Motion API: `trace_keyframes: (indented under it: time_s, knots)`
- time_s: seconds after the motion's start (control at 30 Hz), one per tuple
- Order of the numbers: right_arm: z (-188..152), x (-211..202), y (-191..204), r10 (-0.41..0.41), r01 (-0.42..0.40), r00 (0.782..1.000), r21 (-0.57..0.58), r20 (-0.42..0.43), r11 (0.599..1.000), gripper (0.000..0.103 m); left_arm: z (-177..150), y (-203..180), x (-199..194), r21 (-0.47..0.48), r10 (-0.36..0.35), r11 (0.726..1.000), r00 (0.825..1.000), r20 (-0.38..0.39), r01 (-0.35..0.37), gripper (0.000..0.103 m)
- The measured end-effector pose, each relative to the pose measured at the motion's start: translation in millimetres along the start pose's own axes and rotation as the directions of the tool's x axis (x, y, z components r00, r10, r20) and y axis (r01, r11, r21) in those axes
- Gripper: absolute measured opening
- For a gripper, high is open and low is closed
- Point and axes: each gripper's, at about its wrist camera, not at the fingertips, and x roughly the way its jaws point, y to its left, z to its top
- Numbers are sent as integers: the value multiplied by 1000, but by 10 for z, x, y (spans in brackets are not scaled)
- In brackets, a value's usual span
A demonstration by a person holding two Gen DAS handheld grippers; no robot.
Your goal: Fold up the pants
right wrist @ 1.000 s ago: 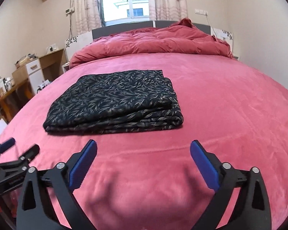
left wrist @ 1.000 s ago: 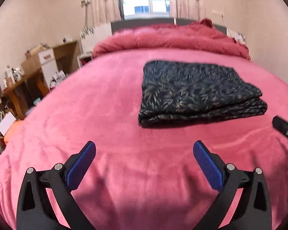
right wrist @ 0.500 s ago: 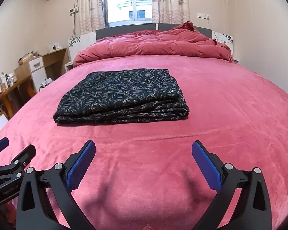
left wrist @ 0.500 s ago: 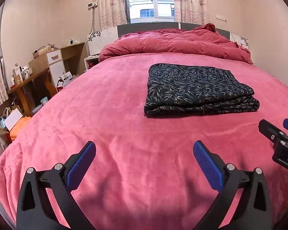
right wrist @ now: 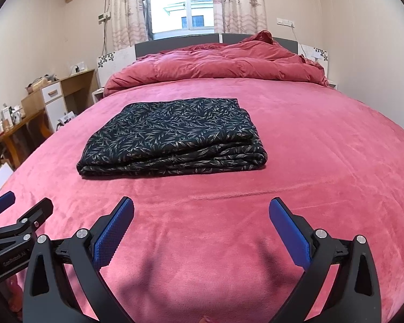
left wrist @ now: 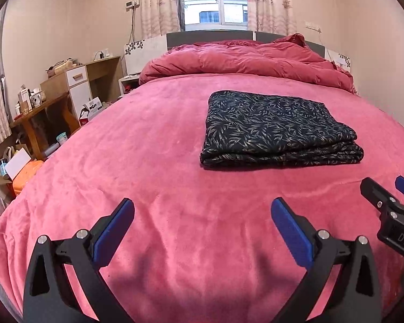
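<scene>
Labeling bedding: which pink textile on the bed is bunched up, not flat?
The quilted pink duvet heaped against the grey headboard; the pink fleece blanket lies spread flat.

The pants (left wrist: 277, 126) are dark with a pale leaf print, folded into a flat rectangular stack. They lie on the pink bed (left wrist: 148, 161), layered edges showing along the near side.

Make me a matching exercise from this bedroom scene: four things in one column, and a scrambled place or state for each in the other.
Things:
1. pants
2. duvet
3. left gripper
4. desk

Places or states:
A. bunched up at the head of the bed
B. open, holding nothing
C. folded in a flat stack on the pink blanket
D. beside the bed, cluttered with small items

Pairs: 1-C, 2-A, 3-B, 4-D
</scene>
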Motion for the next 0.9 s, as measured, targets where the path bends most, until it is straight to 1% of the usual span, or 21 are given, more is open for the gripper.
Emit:
trace_keyframes:
  time_s: [0.13,0.33,0.7,0.9]
  knots:
    - [6,18,-26,2,-2,1000,13,-5,1000,99,16,8,12,-4,4,1000,1000,-6,-4,101]
    - [1,35,-32,7,-7,1000,21,-9,1000,99,29,26,45,-18,-7,1000,1000,-27,6,101]
    - [-4,27,-20,10,-10,1000,25,-10,1000,99,4,-10,46,-6,-16,1000,999,-30,16,101]
    - [-6,24,-14,10,-10,1000,27,-10,1000,99,0,-2,48,-18,-24,1000,999,-39,23,101]
